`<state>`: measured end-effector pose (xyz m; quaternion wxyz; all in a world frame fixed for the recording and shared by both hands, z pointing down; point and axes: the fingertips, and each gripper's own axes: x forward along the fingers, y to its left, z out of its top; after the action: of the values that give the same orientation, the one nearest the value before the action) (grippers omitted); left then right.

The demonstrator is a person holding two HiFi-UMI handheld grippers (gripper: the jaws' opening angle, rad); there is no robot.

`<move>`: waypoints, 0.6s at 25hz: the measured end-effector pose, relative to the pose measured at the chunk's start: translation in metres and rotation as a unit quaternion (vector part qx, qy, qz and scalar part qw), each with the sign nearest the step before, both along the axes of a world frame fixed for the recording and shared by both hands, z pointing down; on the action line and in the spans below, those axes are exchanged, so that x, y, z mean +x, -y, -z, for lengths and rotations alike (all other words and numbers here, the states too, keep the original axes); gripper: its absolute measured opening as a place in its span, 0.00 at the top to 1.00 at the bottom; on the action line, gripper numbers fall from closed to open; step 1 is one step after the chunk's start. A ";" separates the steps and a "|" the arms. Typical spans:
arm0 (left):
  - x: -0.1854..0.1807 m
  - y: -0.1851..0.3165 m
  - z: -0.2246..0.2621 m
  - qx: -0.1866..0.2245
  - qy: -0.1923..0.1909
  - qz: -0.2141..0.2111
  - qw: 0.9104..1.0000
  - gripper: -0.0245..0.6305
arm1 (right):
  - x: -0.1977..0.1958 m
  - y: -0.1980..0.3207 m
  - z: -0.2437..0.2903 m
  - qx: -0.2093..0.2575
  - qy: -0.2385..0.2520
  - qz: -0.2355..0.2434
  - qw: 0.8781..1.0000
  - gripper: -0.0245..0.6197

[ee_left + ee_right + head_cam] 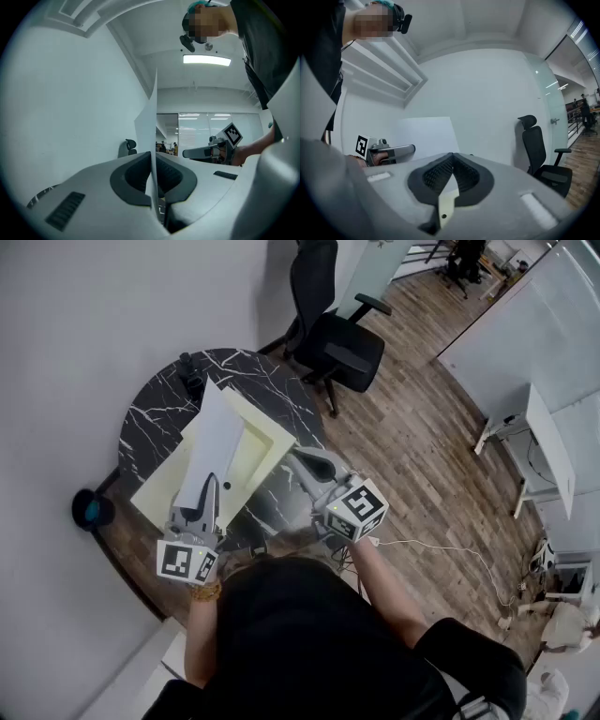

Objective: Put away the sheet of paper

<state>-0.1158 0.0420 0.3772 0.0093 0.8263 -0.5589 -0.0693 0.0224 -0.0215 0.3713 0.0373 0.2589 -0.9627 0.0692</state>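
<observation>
My left gripper (201, 513) is shut on the near edge of a white sheet of paper (215, 448), which stands up above the pale yellow folder (167, 480). In the left gripper view the paper (152, 136) runs edge-on between the closed pads. The folder lies on the round black marble table (150, 418). My right gripper (300, 461) reaches in from the right to the folder's right edge. Its jaws are shut on a pale yellow flap (447, 198) that has a small hole. The right gripper view also shows the paper (429, 136) and the left gripper (394, 150).
A black office chair (342, 343) stands beyond the table. A small black object (190, 371) sits at the table's far edge. A round black and blue thing (91, 510) is on the floor at left, by the wall. A white desk (547, 448) stands at right.
</observation>
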 end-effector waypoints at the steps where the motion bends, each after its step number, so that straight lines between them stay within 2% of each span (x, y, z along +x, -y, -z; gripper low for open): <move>1: 0.000 0.001 -0.001 0.000 0.005 0.001 1.000 0.95 | 0.000 0.001 -0.002 0.007 -0.011 -0.006 1.000 0.97; 4: 0.001 0.004 -0.003 0.000 0.026 0.004 1.000 0.95 | -0.003 0.002 -0.004 0.029 -0.035 -0.016 0.999 0.97; 8: 0.005 0.010 -0.004 -0.003 0.061 0.006 0.998 0.95 | -0.015 -0.001 -0.003 0.047 -0.048 -0.002 0.998 0.96; 15: -0.001 0.008 -0.003 -0.006 0.065 0.002 0.998 0.95 | -0.034 -0.010 -0.009 0.047 -0.061 0.028 0.997 0.96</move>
<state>-0.1170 0.0340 0.3803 -0.0222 0.8278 -0.5604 -0.0116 -0.0117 -0.0117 0.3807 0.0852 0.2370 -0.9677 0.0070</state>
